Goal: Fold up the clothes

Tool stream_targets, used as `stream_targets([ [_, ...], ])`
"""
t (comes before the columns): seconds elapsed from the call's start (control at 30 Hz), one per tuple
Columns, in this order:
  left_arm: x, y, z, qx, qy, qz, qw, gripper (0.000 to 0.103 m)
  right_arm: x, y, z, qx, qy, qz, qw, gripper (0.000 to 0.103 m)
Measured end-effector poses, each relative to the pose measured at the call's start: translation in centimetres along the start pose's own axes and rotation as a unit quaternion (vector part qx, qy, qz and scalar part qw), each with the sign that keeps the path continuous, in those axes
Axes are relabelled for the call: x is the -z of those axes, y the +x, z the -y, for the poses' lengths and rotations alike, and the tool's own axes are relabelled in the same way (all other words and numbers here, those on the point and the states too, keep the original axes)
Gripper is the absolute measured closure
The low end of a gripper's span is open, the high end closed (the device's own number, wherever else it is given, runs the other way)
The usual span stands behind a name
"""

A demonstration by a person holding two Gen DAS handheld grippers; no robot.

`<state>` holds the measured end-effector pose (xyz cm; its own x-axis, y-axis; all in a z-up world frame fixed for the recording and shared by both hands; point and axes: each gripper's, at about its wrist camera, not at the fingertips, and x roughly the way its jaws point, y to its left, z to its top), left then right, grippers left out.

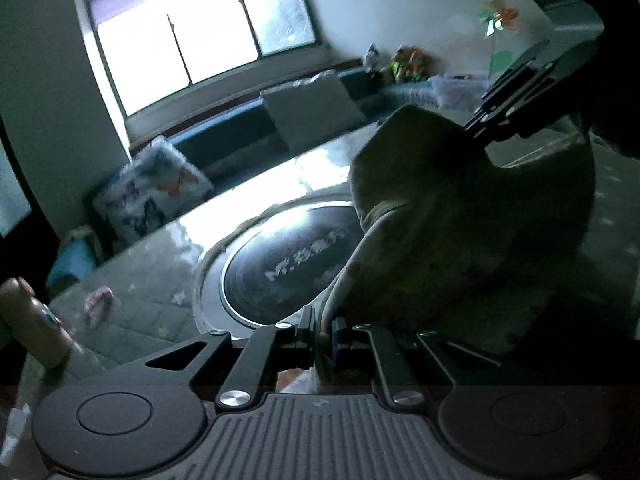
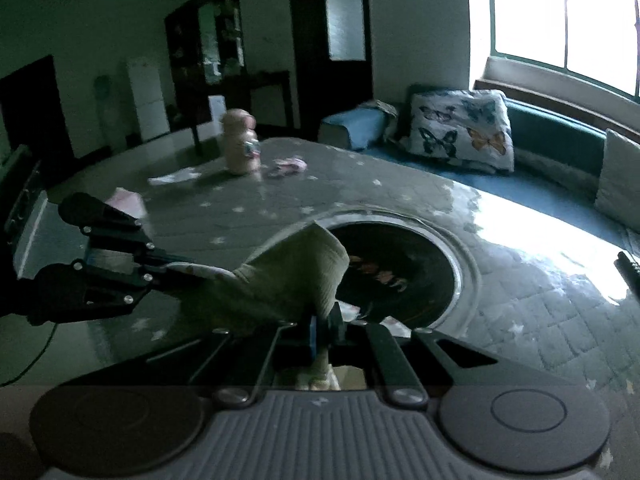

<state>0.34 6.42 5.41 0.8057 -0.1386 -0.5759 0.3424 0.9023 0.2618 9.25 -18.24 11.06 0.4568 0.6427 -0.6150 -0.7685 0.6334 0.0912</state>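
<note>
A pale, yellowish garment [image 1: 460, 216] with a spotted lining hangs in the air between my two grippers, above the table. My left gripper [image 1: 322, 334] is shut on one edge of it. My right gripper [image 2: 322, 332] is shut on another edge of the same garment [image 2: 296, 280]. In the left wrist view the right gripper [image 1: 480, 128] comes in from the upper right, clamped on the cloth. In the right wrist view the left gripper [image 2: 160, 268] comes in from the left, clamped on the cloth. The garment sags in a loose fold between them.
The table [image 2: 520, 300] has a quilted grey cover with stars and a round dark inset [image 2: 420, 272] in its middle. A pink bottle [image 2: 240, 144], a small pink item [image 2: 288, 166] and papers [image 2: 174, 178] lie at its far side. A bench with a butterfly cushion [image 2: 464, 132] runs under the window.
</note>
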Motion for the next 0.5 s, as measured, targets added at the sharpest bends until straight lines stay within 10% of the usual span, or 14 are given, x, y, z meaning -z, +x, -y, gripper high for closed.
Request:
stream_targets([
  [0.5,1.2,6.8,-2.7,-0.008,-0.073,-0.065,0.9952,0.091,0.6,7.7,4.2,0.078,0.035,0.026,0.996,0.084],
])
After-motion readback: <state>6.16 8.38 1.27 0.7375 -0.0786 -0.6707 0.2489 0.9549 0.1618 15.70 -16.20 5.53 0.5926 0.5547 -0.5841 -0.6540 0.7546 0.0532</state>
